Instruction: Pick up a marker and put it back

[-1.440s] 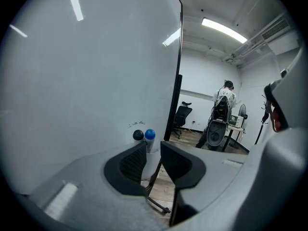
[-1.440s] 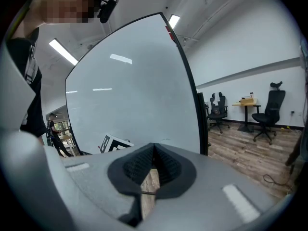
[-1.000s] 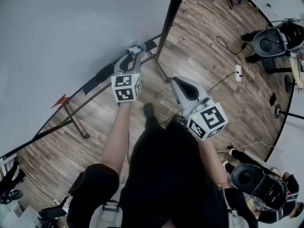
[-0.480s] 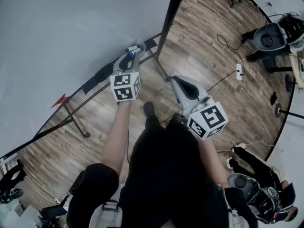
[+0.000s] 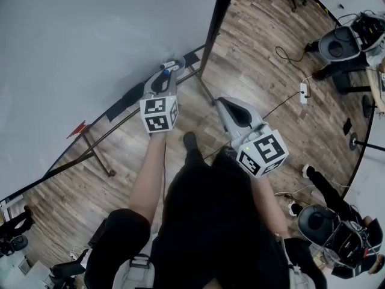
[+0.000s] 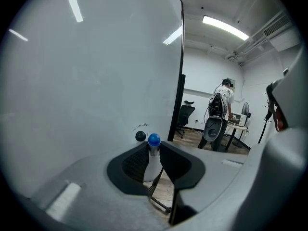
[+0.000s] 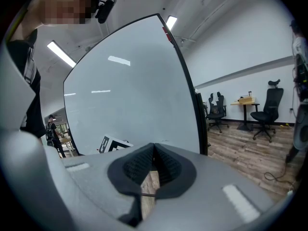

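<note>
Marker (image 6: 152,159) clamped in left claw (image 5: 163,74), long axis along jaws, blue end toward whiteboard (image 6: 86,81); right claw (image 7: 153,152) closed, empty.

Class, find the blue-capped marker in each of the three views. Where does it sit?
Head view: marker upper centre, held by the left hand-held gripper.
Left gripper view: lower centre, between the jaws.
Right gripper view: not in it.
Shared landmark: the whiteboard.
</note>
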The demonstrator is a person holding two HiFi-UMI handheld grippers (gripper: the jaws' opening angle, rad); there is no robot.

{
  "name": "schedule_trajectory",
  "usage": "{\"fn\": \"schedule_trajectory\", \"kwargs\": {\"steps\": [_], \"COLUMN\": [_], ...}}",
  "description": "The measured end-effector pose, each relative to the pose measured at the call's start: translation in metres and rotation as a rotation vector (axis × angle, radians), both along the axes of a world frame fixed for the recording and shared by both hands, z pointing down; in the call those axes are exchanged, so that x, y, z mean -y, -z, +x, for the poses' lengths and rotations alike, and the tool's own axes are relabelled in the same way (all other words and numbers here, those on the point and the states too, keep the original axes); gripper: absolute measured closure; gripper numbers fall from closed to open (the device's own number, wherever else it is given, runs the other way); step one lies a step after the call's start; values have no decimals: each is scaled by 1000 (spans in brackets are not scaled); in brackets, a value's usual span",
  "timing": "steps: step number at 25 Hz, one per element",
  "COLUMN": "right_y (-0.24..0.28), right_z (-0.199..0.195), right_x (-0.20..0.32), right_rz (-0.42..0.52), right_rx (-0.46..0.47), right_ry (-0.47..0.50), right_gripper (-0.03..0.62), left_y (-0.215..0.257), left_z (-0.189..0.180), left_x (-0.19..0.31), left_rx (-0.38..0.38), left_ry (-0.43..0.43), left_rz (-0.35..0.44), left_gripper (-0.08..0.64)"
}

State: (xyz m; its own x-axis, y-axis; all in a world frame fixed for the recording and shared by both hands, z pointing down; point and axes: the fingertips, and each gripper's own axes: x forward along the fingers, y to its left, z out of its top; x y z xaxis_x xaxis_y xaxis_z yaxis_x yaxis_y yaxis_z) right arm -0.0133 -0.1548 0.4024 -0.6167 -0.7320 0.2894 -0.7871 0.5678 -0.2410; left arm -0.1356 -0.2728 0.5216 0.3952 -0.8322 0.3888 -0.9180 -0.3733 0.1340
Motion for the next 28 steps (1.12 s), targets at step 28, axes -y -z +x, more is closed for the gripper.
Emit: {"fn": "schedule_trajectory", "kwargs": {"steps": [28], "right_y": [20], "right_z": [2], "right_x": [-58], "right_rz": [75], "right_rx": [74], "right_ry": [27], "right_gripper": [591], "left_y": [83], "left_z": [-14], "left_x": [-73], "left_rx": [-16], "left_ry": [64], "left_rz": [168], "left_gripper": [482]}}
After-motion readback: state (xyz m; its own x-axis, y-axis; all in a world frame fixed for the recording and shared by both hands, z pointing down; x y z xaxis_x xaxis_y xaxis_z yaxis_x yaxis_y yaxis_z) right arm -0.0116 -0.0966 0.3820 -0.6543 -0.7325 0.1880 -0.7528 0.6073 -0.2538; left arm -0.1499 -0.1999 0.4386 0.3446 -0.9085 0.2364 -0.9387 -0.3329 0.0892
